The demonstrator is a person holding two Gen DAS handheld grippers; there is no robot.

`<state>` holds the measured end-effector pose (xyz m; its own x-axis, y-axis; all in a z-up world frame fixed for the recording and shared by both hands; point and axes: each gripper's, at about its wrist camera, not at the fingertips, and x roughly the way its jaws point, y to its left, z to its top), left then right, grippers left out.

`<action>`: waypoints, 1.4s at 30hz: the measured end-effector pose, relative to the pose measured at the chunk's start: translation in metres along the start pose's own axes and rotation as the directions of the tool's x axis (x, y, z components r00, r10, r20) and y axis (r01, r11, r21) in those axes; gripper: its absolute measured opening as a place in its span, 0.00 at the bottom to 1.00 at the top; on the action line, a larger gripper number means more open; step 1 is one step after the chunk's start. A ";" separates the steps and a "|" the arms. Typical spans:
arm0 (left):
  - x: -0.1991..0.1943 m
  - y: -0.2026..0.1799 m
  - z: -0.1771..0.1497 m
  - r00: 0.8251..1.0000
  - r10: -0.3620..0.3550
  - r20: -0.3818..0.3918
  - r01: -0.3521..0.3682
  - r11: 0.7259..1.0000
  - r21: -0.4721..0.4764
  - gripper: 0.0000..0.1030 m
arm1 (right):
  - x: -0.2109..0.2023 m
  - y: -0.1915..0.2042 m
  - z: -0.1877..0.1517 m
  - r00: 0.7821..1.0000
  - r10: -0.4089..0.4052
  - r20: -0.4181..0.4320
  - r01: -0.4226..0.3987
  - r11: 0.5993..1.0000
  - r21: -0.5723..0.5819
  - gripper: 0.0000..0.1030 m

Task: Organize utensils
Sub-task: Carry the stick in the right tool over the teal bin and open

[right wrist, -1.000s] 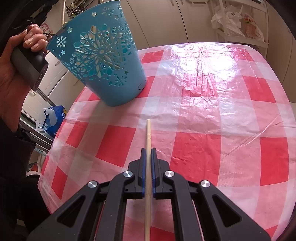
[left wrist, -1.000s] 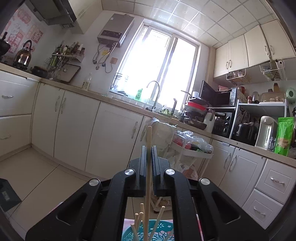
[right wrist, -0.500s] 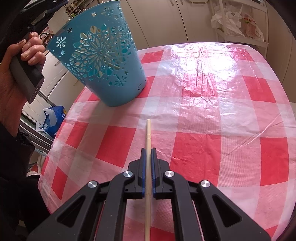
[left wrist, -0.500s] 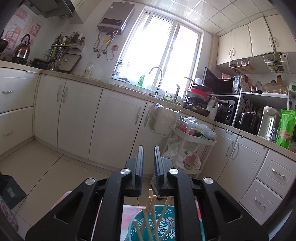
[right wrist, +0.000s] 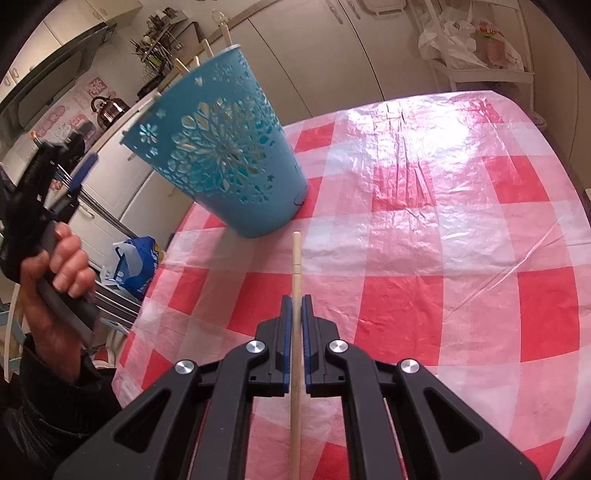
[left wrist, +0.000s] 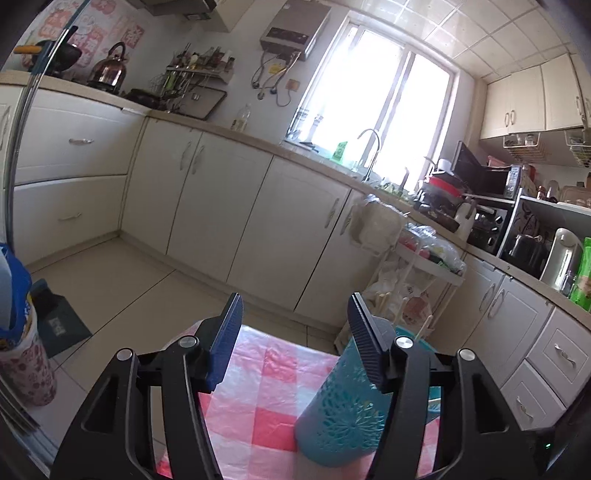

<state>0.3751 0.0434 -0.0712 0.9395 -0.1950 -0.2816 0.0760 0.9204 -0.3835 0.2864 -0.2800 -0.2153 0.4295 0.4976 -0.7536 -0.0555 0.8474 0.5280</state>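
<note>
No writing can be read. The pink wall decorations (left wrist: 110, 33) at eleven o'clock, the green packet (left wrist: 581, 273) at three o'clock and the plastic bags (right wrist: 476, 40) at one o'clock show only blurred marks.

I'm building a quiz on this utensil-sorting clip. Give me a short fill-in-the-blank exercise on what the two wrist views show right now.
1. The right claw is shut on a wooden ____.
2. The blue cup stands on a tablecloth checked white and ____.
3. The left claw, which has just been opening, holds ____ between its blue pads.
4. Several chopsticks already stick out of the ____.

Missing words: chopstick; red; nothing; blue cup
</note>
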 end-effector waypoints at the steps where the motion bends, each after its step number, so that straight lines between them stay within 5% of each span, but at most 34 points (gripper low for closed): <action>1: 0.004 0.003 -0.002 1.000 0.007 -0.014 -0.007 1.000 -0.008 0.54 | -0.006 0.002 0.003 0.999 0.020 0.026 -0.020 1.000 0.000 0.06; 11: 0.013 0.006 -0.006 0.999 0.016 -0.046 -0.016 1.000 -0.020 0.54 | -0.065 0.029 0.034 0.961 0.158 0.228 -0.148 0.987 -0.060 0.06; 30: 0.020 0.008 -0.009 0.997 0.013 -0.073 -0.016 0.999 -0.041 0.54 | -0.137 0.073 0.097 0.922 0.125 0.367 -0.040 0.972 -0.231 0.05; 34: 0.020 0.011 -0.007 0.997 0.018 -0.076 -0.023 0.998 -0.054 0.54 | -0.104 0.068 0.095 0.978 0.053 0.202 -0.003 0.971 -0.240 0.05; 36: 0.021 0.013 -0.007 0.997 0.019 -0.081 -0.025 0.997 -0.068 0.54 | -0.066 0.054 0.080 0.996 0.007 0.086 0.012 0.976 -0.218 0.22; 38: 0.021 0.013 -0.007 0.996 0.020 -0.087 -0.026 0.997 -0.073 0.54 | -0.029 0.043 0.066 0.998 -0.062 0.022 0.065 0.973 -0.221 0.32; 42: 0.023 0.012 -0.010 0.994 0.022 -0.103 -0.029 0.997 -0.067 0.54 | 0.042 0.025 0.055 0.982 -0.169 -0.080 0.143 0.956 -0.256 0.28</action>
<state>0.3939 0.0468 -0.0909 0.9017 -0.2083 -0.3789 0.0263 0.9011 -0.4329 0.3529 -0.2480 -0.2122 0.3593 0.3606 -0.8607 -0.2219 0.9289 0.2965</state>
